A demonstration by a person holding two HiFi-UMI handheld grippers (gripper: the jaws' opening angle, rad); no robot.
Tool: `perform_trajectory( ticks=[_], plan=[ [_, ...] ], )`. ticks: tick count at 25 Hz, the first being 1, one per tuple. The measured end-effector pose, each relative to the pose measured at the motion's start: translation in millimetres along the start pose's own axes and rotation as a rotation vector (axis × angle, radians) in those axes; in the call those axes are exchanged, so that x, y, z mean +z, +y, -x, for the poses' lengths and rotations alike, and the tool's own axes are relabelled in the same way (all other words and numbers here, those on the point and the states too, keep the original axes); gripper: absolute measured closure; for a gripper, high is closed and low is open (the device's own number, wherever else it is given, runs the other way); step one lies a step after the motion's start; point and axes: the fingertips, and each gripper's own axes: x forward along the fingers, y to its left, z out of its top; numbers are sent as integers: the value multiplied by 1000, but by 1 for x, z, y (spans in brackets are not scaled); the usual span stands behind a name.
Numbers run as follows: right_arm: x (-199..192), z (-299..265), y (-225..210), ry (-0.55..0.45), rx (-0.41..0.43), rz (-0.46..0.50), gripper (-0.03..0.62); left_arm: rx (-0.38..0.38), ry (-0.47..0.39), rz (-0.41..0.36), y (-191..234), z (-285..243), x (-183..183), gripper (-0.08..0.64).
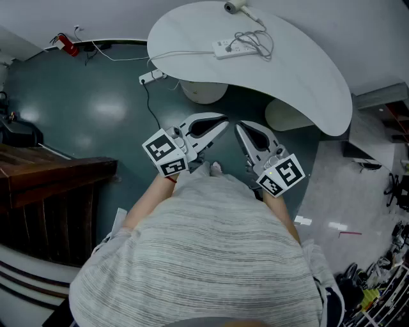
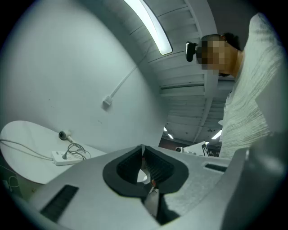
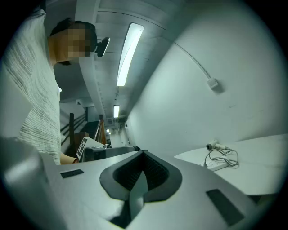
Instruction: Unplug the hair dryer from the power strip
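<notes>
Presently left gripper [image 1: 222,123] and right gripper [image 1: 240,127], both pressed together and empty, are hovering well short of power strip [image 1: 231,48], likely reaching and opening next.

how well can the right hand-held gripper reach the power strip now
Probably not yet: the right hand-held gripper sits well short of the power strip on the table. Nothing blocks the way; stepping closer should do.

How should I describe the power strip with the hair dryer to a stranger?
Find the curved white table. Near its far edge lies a white power strip, beside a loose grey cord that runs to the hair dryer. The other strip lies on the dark floor.
</notes>
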Motion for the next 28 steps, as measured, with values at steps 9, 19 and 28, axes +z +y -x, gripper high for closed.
perform_trajectory(
  ticks=[9,19,28],
  plan=[
    [2,15,-2,-7,2,-4,568,1,10,5,-13,-9,-8,532],
    [11,16,-11,-59,31,-82,566,16,45,-65,-10,-21,-9,532],
    [15,-15,-48,-29,27,-59,565,47,59,-108,40,-36,1,532]
  ],
)
